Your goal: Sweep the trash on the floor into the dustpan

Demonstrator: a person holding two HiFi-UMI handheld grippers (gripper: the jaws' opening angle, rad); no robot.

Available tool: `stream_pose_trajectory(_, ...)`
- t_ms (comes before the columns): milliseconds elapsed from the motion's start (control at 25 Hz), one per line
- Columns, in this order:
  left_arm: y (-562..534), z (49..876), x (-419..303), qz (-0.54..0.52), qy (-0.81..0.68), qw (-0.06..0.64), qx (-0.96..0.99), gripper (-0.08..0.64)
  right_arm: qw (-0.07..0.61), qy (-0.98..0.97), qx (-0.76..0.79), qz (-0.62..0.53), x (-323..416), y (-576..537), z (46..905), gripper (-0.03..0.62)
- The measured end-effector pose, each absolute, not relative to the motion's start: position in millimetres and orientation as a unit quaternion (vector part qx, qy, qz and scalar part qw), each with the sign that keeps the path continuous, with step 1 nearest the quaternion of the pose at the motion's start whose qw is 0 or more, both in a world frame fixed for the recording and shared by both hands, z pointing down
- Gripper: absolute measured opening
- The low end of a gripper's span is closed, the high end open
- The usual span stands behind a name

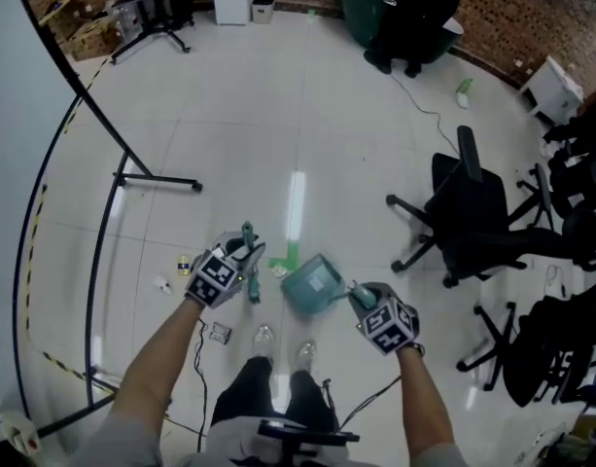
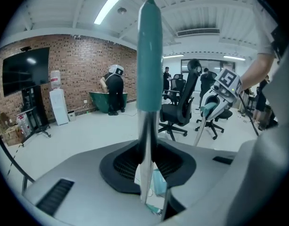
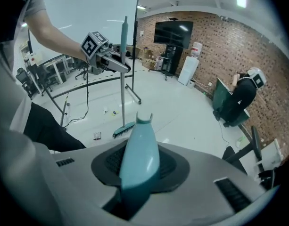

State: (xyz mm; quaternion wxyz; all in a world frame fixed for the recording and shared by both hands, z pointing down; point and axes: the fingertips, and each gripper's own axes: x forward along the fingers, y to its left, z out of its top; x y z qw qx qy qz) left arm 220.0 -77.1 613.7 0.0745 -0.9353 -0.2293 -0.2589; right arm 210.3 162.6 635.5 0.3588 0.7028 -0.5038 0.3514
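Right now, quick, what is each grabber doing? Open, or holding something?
The left gripper is closed on the broom handle.
The right gripper is closed on the dustpan handle.

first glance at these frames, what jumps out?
Low in the head view, the left gripper is clamped on a teal-handled broom. The right gripper grips the handle of a teal dustpan near the picture's centre. Small bits of trash lie on the white floor left of the left gripper, and a black office chair stands at right.
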Motion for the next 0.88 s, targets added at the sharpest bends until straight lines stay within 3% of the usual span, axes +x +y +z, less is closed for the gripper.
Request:
stream_pose_trajectory(400,-67.0,687.7,237.9,-0.286,-0.189,0.056,-0.937,0.081,0.386,-0.564,0.649,0.334,218.7,155.0,671.8,0.102)
stream_pose_trajectory(880,-7.9,729.8,228.7,-0.316,-0.208,-0.025,-0.925,0.084,0.384,-0.578,0.645,0.321,219.0,163.7,670.2,0.103)
